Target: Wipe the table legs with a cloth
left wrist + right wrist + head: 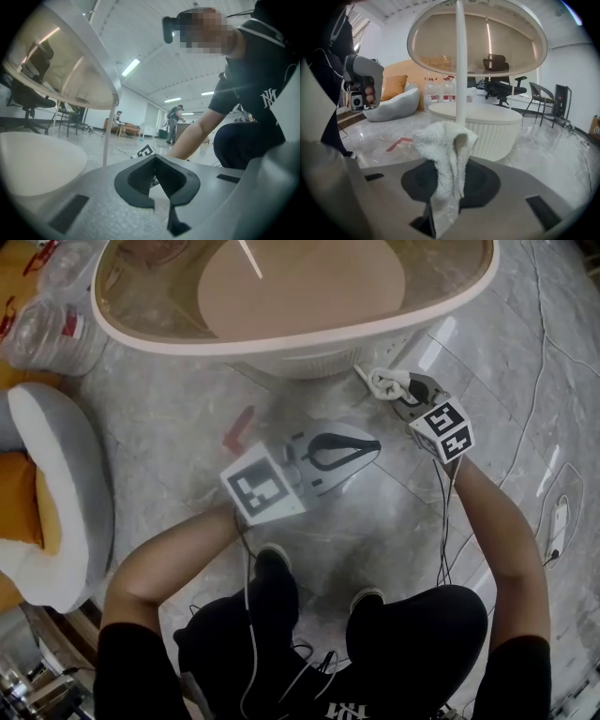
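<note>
an office: swivel chair (499, 86), ceiling strip lights (130, 67).

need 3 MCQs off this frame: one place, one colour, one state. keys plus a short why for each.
1. The beanbag lies:
A. straight ahead of the person
B. at the person's left
C. at the person's right

2. The cloth is:
A. white
B. blue
C. red

3. The right gripper is:
A. open and empty
B. shut and empty
C. shut on the cloth

Key:
1 B: the beanbag sits at the left edge of the head view, on the left gripper's side.
2 A: both the right gripper view and the head view show white terry.
3 C: in the right gripper view the cloth stands pinched between the jaws.
</note>
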